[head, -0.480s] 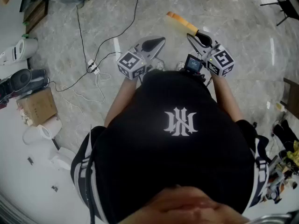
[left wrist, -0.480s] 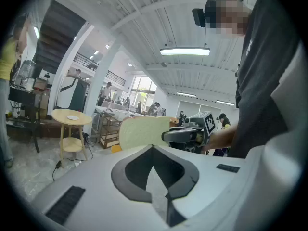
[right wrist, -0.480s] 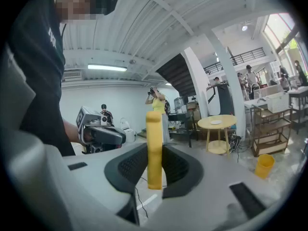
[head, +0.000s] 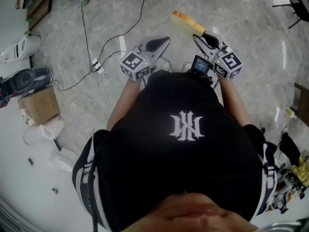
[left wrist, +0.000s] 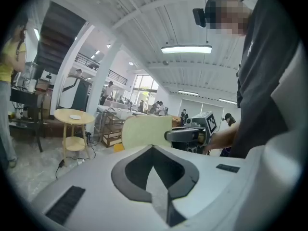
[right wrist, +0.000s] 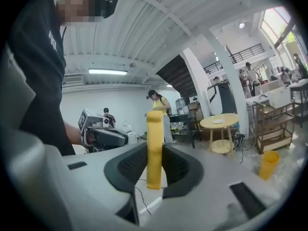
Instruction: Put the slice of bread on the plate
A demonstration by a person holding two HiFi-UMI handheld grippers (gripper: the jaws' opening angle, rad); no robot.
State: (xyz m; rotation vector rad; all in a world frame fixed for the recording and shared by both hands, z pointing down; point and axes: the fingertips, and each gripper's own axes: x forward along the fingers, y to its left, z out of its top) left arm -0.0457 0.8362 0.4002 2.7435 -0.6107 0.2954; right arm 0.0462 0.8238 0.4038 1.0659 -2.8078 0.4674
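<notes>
A slice of bread point(head: 186, 22) with a yellow-orange crust sticks out ahead of my right gripper point(head: 202, 36), which is shut on it. In the right gripper view the bread point(right wrist: 154, 148) stands edge-on and upright between the dark pads. My left gripper point(head: 161, 42) is shut, with nothing in it, held beside the right one in front of the person's chest. From the left gripper view I see the bread's pale face point(left wrist: 147, 131) and the right gripper point(left wrist: 185, 134) behind it. A small white plate point(left wrist: 75, 117) point(right wrist: 217, 121) lies on a round wooden table point(right wrist: 219, 125) some way off.
Cables and a power strip point(head: 96, 66) run over the marble floor to the left, near a cardboard box point(head: 41, 105). A yellow bucket point(right wrist: 268, 164) and a wheeled shelf cart point(right wrist: 274, 124) stand by the round table. Several people stand in the background.
</notes>
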